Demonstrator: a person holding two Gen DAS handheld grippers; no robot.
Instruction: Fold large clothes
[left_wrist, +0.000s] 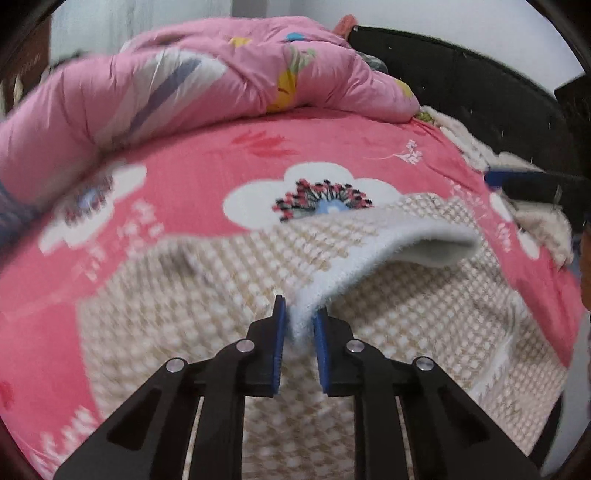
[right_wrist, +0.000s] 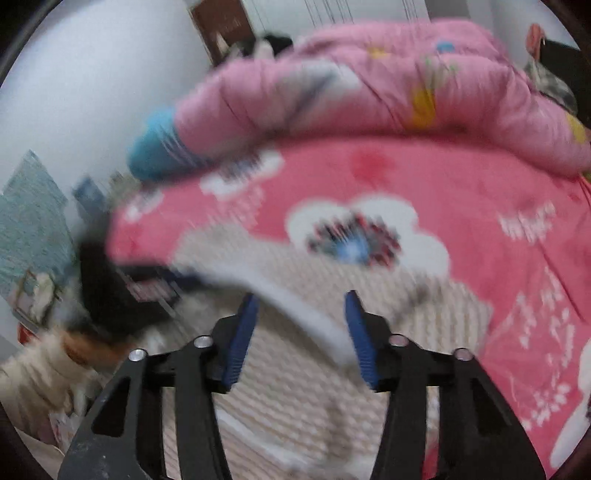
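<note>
A beige-and-white checked fleece garment (left_wrist: 207, 295) lies spread on the pink flowered bed sheet (left_wrist: 207, 166). My left gripper (left_wrist: 300, 314) is shut on a raised fold of the garment's edge, whose white fleecy underside (left_wrist: 424, 247) curls over to the right. In the blurred right wrist view the same garment (right_wrist: 295, 387) lies under my right gripper (right_wrist: 301, 306), which is open; a lifted white edge of the garment (right_wrist: 295, 299) runs across between its blue pads without being pinched.
A rolled pink quilt (left_wrist: 184, 81) lies along the far side of the bed. A black headboard (left_wrist: 480, 85) stands at the right. The other gripper's dark body (left_wrist: 535, 184) shows at the right edge. Room clutter (right_wrist: 44, 258) lies beyond the bed's left edge.
</note>
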